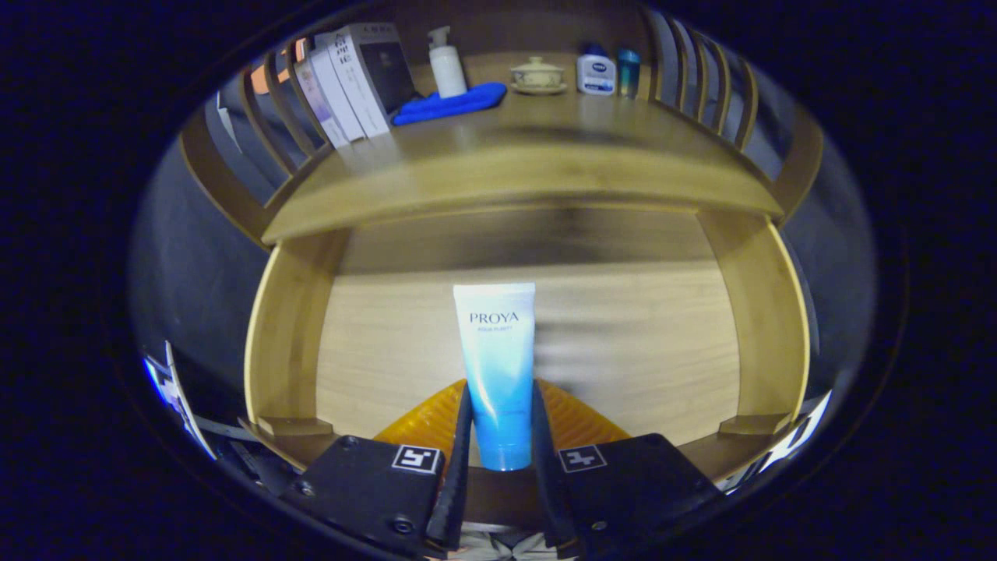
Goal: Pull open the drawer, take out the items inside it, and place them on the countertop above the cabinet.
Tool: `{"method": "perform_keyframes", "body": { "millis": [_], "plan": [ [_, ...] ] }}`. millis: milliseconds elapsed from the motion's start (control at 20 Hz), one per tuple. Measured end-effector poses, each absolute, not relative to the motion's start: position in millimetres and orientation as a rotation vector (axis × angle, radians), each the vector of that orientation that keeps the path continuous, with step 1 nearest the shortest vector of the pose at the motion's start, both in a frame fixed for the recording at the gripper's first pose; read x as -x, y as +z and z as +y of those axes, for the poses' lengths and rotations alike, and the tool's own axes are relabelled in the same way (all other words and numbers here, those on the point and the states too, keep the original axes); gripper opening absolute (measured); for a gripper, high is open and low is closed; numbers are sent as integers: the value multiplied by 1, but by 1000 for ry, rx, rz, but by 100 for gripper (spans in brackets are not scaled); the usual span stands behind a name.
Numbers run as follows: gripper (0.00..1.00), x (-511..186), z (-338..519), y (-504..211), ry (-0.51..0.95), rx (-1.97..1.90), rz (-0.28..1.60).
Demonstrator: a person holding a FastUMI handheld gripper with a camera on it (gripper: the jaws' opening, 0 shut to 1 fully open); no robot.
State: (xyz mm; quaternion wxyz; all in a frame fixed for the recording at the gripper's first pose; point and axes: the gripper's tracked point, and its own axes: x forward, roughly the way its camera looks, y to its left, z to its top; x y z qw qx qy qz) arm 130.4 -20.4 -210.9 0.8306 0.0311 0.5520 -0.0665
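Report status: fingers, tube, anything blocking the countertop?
Gripper fingers shut on blue-white tube, above open drawer. Countertop front bare; books, pump bottle, blue cloth, teacup at back.

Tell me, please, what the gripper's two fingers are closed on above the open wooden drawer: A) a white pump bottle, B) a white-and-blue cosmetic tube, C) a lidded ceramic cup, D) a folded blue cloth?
B: the white-and-blue cosmetic tube stands upright between the gripper, with both fingers pressed against its lower sides, over the open wooden drawer.
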Motion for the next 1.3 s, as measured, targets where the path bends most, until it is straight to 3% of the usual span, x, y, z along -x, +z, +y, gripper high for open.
{"method": "perform_keyframes", "body": {
  "millis": [750,1300],
  "plan": [
    [42,-215,-29,-118,-129,-46,994],
    [41,-304,-46,-118,-215,-45,969]
  ]
}}
